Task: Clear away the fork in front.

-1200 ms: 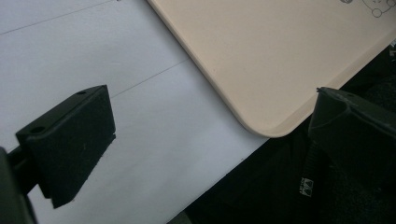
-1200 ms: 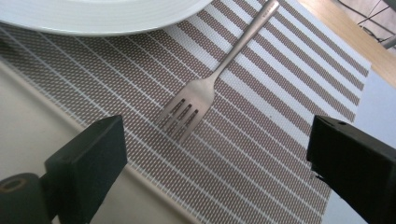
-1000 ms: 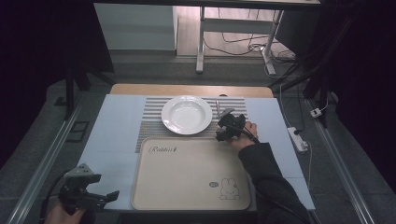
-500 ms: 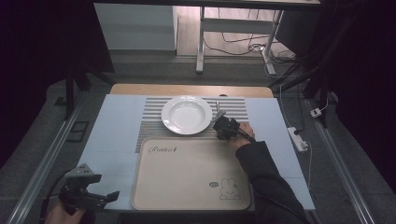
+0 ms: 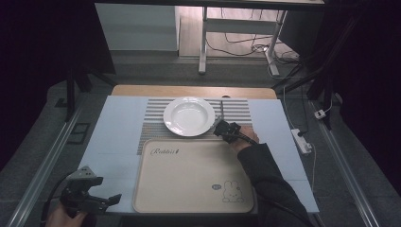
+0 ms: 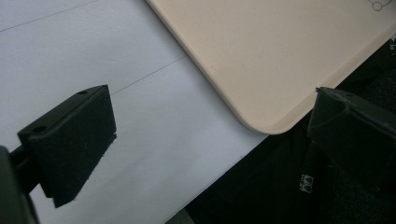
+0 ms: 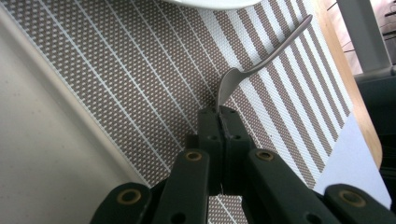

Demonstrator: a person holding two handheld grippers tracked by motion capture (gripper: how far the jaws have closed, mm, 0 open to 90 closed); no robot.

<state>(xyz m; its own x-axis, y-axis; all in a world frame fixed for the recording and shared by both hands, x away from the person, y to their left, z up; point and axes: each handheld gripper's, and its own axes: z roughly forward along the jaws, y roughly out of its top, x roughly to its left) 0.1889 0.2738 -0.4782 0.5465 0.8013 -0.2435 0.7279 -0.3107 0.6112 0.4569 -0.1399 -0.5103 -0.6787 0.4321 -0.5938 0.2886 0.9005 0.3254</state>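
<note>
The left gripper [image 5: 101,201] hovers spread wide beside the beige tray's [image 6: 261,56] corner. The right gripper [image 7: 219,112] pinches a spoon [image 7: 261,60] by its bowl, mostly hidden between the jaws; a white plate [image 5: 188,116] lies just beyond.

Tabletop layout from my station

I see the plate [image 5: 188,116] on the striped placemat [image 5: 156,127] at the far middle, a spoon [image 5: 221,109] just to its right, the tray [image 5: 189,175] nearer me touching the placemat's near edge, and a power strip [image 5: 301,141] off the tabletop's [image 5: 113,137] right side.
</note>
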